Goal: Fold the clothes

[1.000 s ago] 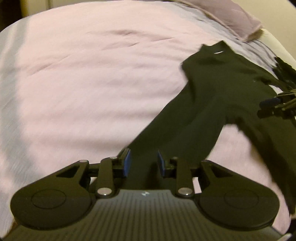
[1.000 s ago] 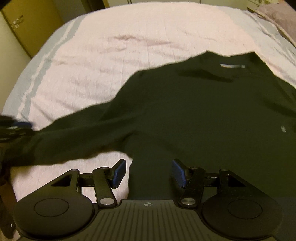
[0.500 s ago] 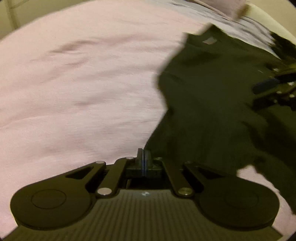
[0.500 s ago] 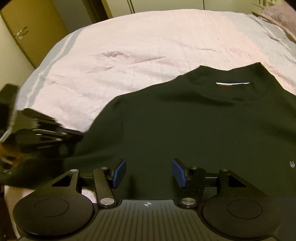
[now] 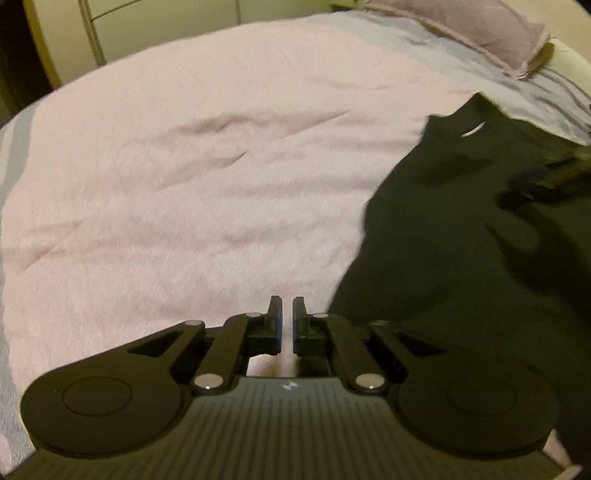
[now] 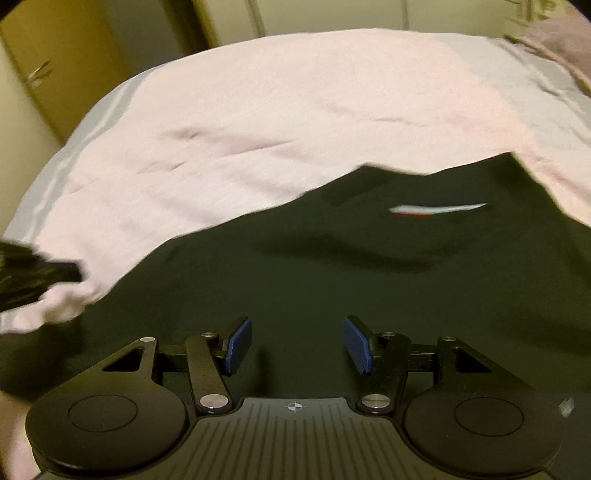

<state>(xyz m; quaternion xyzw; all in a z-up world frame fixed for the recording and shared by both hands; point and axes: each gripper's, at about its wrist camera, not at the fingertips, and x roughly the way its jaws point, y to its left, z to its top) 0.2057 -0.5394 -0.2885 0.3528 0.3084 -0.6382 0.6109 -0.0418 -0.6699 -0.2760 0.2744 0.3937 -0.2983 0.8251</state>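
A black shirt (image 6: 369,288) lies flat on the pink bedcover (image 5: 184,184), its white neck label (image 6: 439,209) at the far end. My right gripper (image 6: 298,343) hovers open over the shirt's body with nothing between its blue pads (image 6: 240,343). The left gripper (image 5: 287,317) is shut apart from a thin slit that shows only pink cover. It sits just off the left edge of the shirt (image 5: 461,240). Each gripper appears blurred in the other's view: the right gripper (image 5: 546,181) above the shirt, the left gripper (image 6: 37,273) at the shirt's left side.
A mauve pillow (image 5: 480,33) lies at the head of the bed, far right. Wardrobe doors (image 6: 55,74) stand beyond the bed's left side. The bedcover has grey stripes (image 6: 48,184) along its left edge and broad bare room left of the shirt.
The left gripper shut on the outstretched sleeve and swept right toward the shirt's body. The sleeve is now out of its jaws. The right gripper moved across the shirt, still open.
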